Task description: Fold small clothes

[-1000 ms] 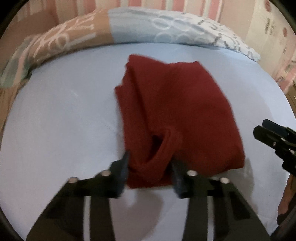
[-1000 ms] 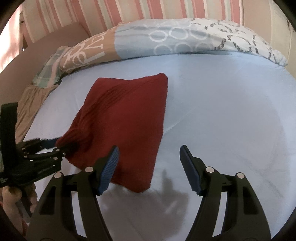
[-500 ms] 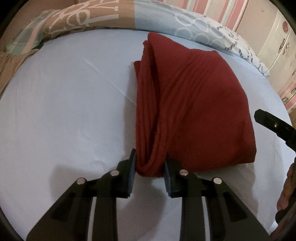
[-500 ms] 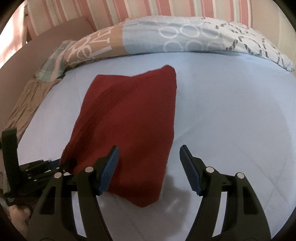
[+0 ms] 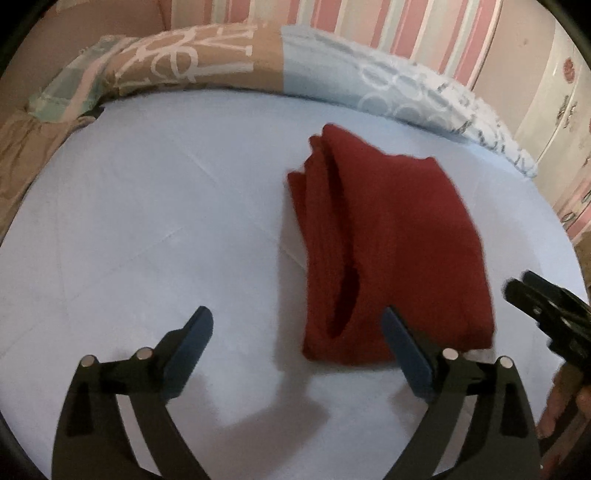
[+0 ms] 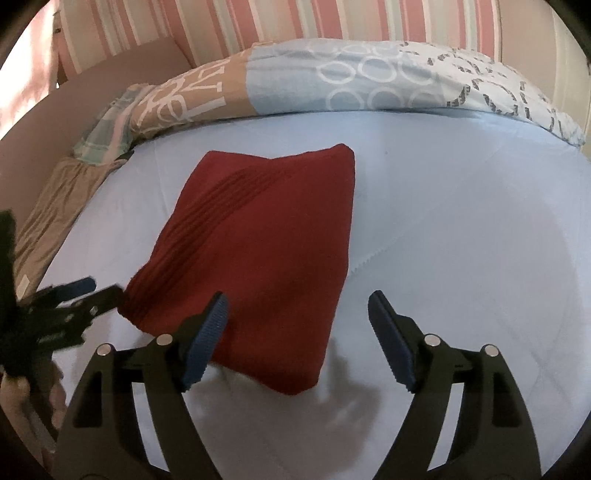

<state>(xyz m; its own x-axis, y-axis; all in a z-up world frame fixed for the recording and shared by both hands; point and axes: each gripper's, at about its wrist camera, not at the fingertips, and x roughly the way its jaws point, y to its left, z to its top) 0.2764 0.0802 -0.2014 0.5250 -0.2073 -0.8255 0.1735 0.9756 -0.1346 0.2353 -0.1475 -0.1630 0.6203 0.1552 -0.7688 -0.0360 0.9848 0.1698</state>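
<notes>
A dark red knitted garment point(image 5: 399, 243) lies folded into a thick rectangle on the light blue bed sheet point(image 5: 155, 229); it also shows in the right wrist view point(image 6: 258, 258). My left gripper point(image 5: 297, 332) is open and empty, just in front of the garment's near edge, its right finger beside the fold. It appears at the left edge of the right wrist view point(image 6: 79, 291). My right gripper point(image 6: 297, 321) is open and empty, hovering over the garment's near right corner; it shows at the right edge of the left wrist view point(image 5: 543, 306).
A patterned duvet point(image 6: 332, 85) in beige, light blue and white is bunched along the back of the bed. A striped pink wall point(image 6: 258, 22) stands behind it. A white cabinet point(image 5: 557, 96) is at the far right. A beige bed skirt point(image 6: 48, 221) hangs at the left.
My left gripper was shut on the garment's near folded edge; it has opened, let go and pulled back a little. The garment now rests flat on the sheet. My right gripper stayed open.
</notes>
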